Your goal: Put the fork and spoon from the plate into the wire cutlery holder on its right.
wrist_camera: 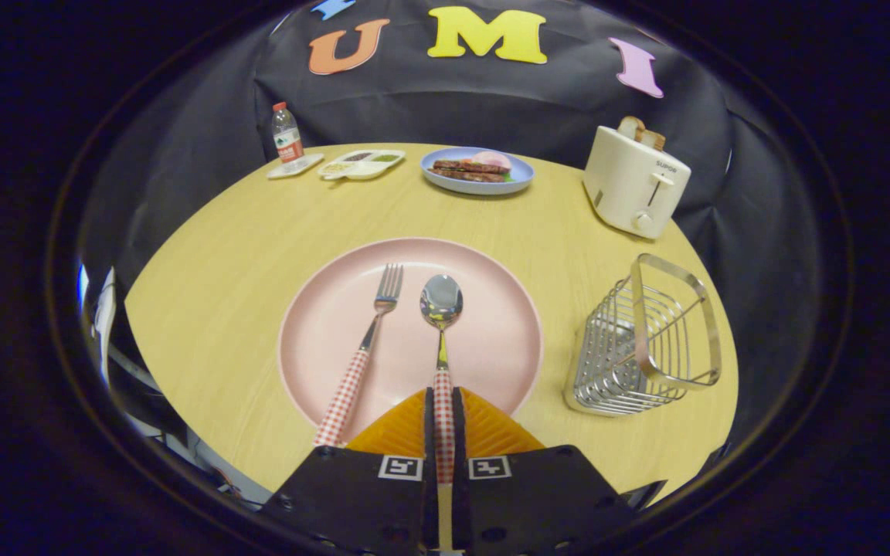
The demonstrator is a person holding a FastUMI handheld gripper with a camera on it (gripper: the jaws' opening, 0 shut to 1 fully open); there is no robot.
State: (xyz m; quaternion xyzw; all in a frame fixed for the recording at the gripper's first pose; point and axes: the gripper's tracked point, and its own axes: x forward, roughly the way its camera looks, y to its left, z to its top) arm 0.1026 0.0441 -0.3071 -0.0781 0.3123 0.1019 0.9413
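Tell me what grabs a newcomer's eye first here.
The gripper is shut on the red-checked handle of the steel spoon, which lies on the round pink plate beside a matching fork. Right of the plate stands the wire cutlery holder.

A round pink plate (321, 324) is sitting on the table, carrying a fork (368, 340) and a spoon (441, 324) side by side, both with red-and-white checked handles and their heads pointing away from the tool (443, 421). The fork is lying left of the spoon. The spoon's handle is running between the tool's fingers, which are pressing on it from both sides. The wire cutlery holder (646, 344) is standing upright just right of the plate.
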